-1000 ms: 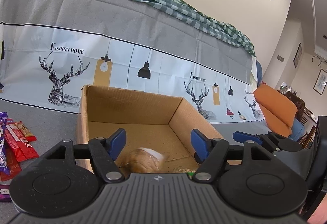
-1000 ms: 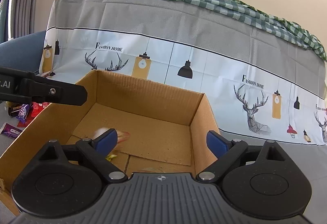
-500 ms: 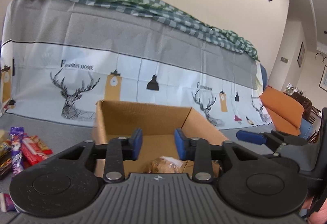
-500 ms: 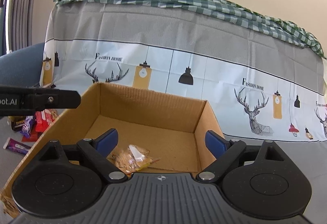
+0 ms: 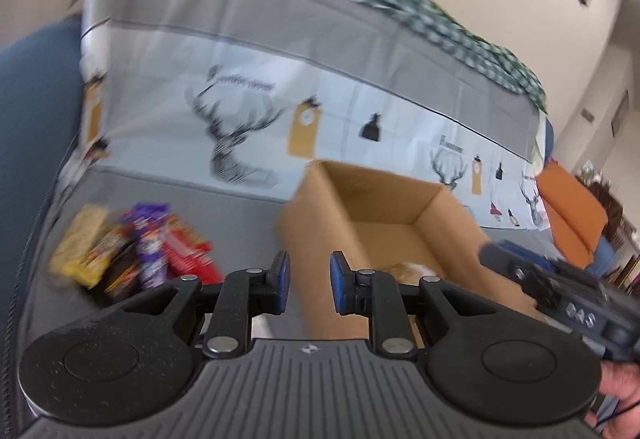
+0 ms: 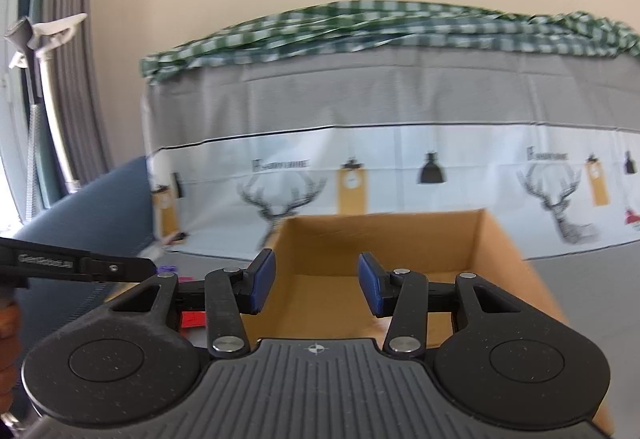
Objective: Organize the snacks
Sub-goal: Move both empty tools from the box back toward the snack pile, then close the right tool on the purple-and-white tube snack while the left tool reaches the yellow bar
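An open cardboard box (image 5: 384, 207) sits on the grey cloth, with a tan snack pack (image 5: 408, 271) lying inside it. A pile of bright snack packs (image 5: 140, 251) lies to the box's left. My left gripper (image 5: 308, 283) hovers near the box's left wall, between box and pile; its jaws are closing to a narrow gap with nothing between them. My right gripper (image 6: 316, 287) faces the box (image 6: 384, 247) from its near side, its jaws closing and empty. The left view is motion-blurred.
A cloth printed with deer and lamps (image 5: 280, 111) rises behind the box, a green checked cloth (image 6: 360, 27) on top. A blue cushion (image 6: 80, 207) borders the left side. An orange seat (image 5: 568, 211) stands far right. A person's hand (image 5: 616, 391) holds the right gripper.
Both grippers let snack packs fall into the box and drew back. The left one swung left toward the pile and narrowed its jaws. The right one rose and its jaws narrowed too.
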`<state>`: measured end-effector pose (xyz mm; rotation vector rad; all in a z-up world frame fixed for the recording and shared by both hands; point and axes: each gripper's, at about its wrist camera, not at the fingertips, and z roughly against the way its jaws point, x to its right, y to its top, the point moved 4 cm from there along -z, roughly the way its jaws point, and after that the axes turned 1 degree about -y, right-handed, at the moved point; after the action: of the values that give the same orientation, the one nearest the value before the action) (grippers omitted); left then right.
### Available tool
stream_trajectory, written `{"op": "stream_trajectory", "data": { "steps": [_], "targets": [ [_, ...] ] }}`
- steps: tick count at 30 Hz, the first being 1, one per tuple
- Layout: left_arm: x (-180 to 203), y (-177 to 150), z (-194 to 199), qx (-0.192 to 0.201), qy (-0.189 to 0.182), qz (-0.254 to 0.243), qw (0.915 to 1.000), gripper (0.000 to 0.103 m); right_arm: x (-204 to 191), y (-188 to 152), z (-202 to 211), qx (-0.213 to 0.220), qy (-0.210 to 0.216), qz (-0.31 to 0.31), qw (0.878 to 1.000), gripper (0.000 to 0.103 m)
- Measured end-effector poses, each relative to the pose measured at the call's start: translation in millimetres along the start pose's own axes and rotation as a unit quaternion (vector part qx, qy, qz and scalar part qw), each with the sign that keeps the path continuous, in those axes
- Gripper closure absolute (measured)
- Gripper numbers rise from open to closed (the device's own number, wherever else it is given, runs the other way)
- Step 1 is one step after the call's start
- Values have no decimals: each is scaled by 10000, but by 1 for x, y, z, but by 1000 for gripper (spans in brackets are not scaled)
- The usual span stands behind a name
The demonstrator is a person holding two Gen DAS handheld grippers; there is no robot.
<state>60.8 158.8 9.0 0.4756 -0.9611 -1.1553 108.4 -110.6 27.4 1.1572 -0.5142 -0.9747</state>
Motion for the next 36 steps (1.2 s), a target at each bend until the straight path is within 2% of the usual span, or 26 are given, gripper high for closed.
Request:
{"op": "stream_trajectory", "data": {
  "steps": [3,6,11,16,20,26,28,32,36],
  "targets": [
    [-46,-8,10,24,311,649,9974,80,-31,-9,-4,-185,155,119,9996,50],
    [-73,-5,27,297,543,1088,9921,80,-65,-15,-8,-322,477,204,9981,49],
    [-91,-3,34,309,984,1158,9879,80,-117,-30,-24,-650,955,340,9927,49],
    [-103,-2,31,310,1250,1359,9823,80,-147,-51,-52,-1213,1266,33,9845,50],
    [-110,-2,28,275,1361,1411,9802,80,-155,-70,-80,-1692,1177,-268,9782,50],
    [-115,-2,24,211,1408,1367,9803,79,-156,-100,-119,-2312,609,-549,9694,45],
    [-116,-3,23,176,1418,1359,9804,79,-154,-107,-130,-2411,495,-709,9666,43],
    [-119,-3,21,150,1486,1242,9809,78,-154,-114,-149,-2491,327,-946,9633,26],
    [-126,-3,22,167,1558,1277,9794,78,-155,-115,-170,-2443,154,-1013,9643,25]
  ]
}}
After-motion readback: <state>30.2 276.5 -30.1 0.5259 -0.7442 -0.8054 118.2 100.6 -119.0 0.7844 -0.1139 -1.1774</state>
